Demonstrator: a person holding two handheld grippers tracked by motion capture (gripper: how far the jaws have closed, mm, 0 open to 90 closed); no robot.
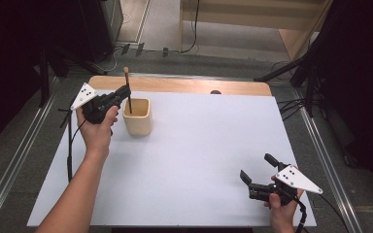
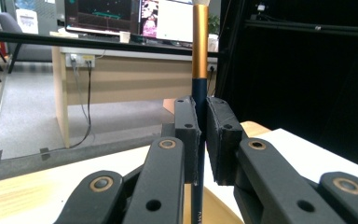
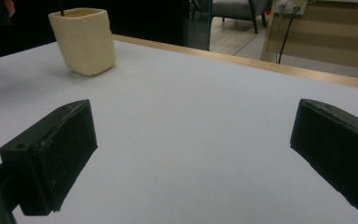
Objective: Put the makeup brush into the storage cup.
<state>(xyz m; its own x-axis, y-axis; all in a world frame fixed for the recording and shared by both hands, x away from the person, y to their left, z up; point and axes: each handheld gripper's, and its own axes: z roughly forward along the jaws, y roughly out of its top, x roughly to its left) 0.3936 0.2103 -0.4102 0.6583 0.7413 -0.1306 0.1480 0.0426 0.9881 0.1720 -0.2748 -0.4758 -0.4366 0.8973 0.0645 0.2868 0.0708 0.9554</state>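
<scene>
A thin brush stands straight up, with its low end down inside a cream cup. The cup sits on the white table, near the far left part. The left gripper pinches the dark stick of the brush tight, just above the cup. The left gripper view shows the brush up close: a gold band above a dark blue handle. The right gripper is well apart, at the near right side. Its jaws are wide and hold nothing. The right gripper view shows the cup from the side, far off.
</scene>
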